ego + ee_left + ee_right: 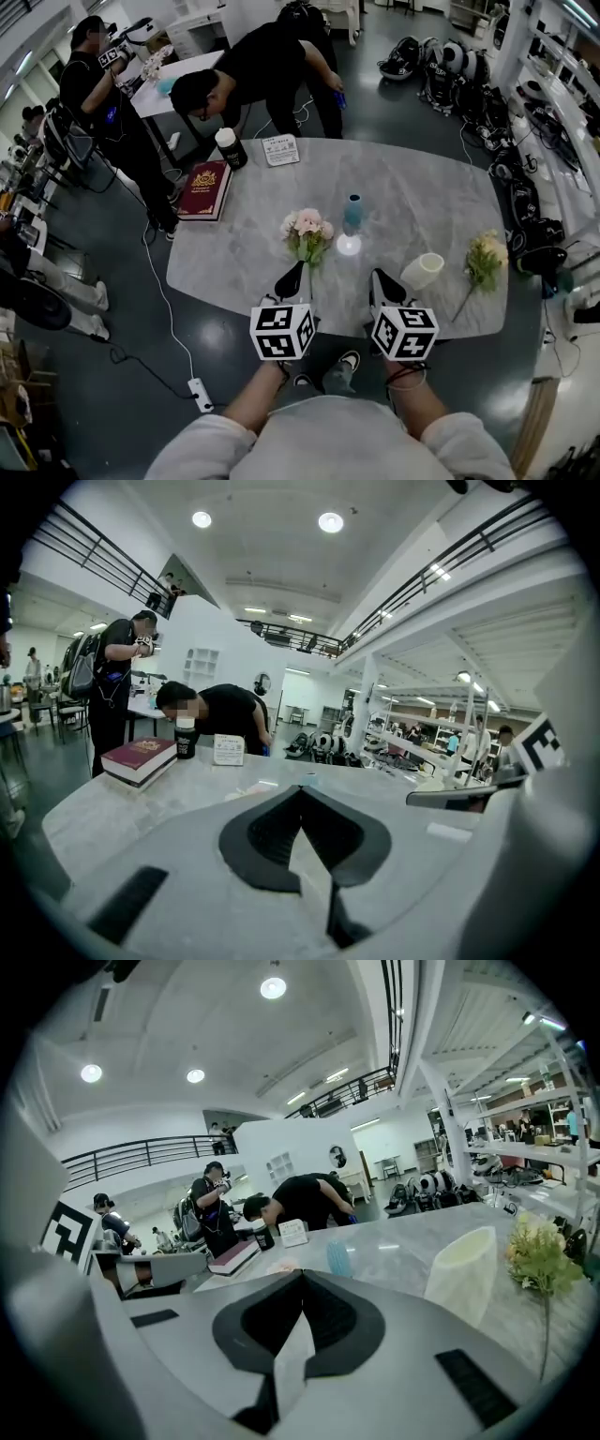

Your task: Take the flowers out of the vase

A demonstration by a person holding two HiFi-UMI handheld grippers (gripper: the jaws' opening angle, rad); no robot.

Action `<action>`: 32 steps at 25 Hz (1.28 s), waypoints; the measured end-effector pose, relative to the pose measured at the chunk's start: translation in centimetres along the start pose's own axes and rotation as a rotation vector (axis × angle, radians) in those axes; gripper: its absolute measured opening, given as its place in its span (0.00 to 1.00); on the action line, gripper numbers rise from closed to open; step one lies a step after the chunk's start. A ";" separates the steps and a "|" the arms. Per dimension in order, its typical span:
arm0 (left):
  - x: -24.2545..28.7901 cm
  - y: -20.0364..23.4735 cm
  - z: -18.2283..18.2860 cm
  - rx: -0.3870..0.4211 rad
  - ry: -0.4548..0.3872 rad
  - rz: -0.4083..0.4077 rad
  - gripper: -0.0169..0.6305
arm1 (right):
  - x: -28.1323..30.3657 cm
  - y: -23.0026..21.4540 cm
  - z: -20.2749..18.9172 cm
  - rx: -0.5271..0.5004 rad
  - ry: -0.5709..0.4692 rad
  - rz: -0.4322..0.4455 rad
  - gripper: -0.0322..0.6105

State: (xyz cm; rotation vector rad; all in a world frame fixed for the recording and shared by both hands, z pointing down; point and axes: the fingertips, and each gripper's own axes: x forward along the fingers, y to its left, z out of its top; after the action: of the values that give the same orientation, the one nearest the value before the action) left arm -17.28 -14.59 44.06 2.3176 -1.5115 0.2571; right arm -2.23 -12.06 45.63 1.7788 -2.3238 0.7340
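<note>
Extraction looks finished, judging by the layout. The pink flower bunch point(307, 228) lies flat on the grey table point(422, 187), blooms just beside the blue vase point(353, 214), stem running toward the near edge. The yellow-green flower sprig point(485, 255) lies on the right side, near the cream vase point(423, 270). Both vases stand upright and, as far as I can tell, empty. The left gripper point(294, 272) has its jaws together with nothing visible between them; the pink bunch's stem passes just beside it, contact not confirmed. The right gripper point(379, 279) is also closed and empty, between the blue and cream vases at the near edge. Likely next move: nothing left to pull, so only a retreat from the table or, if the layout needs tidying, reopening the jaws first. Writing: the red book point(204, 190) carries a gold emblem, with no title legible. The white card point(280, 150) has print too small to read. The black canister with a white lid point(230, 148) shows no readable label. The gripper cubes bear black-and-white square markers only.
</note>
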 end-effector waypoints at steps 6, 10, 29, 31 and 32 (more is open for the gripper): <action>-4.0 -2.4 0.1 0.059 -0.036 -0.078 0.04 | -5.0 0.8 -0.4 0.008 -0.064 -0.081 0.06; -8.2 -3.6 -2.0 0.099 -0.033 -0.131 0.04 | -8.7 2.1 -2.6 0.009 -0.062 -0.139 0.06; -13.5 -4.0 -3.0 0.096 -0.070 -0.181 0.04 | -13.4 6.6 -4.0 -0.053 -0.102 -0.172 0.06; -13.4 -4.2 -2.9 0.087 -0.073 -0.186 0.04 | -13.4 6.4 -3.9 -0.060 -0.100 -0.180 0.06; -13.4 -4.4 -2.9 0.085 -0.075 -0.187 0.04 | -13.3 6.3 -3.8 -0.064 -0.099 -0.183 0.06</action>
State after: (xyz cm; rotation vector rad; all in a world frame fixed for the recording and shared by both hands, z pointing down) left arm -18.70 -0.56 41.27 2.5419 -1.3284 0.1902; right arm -4.82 2.48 42.02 2.0083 -2.1768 0.5498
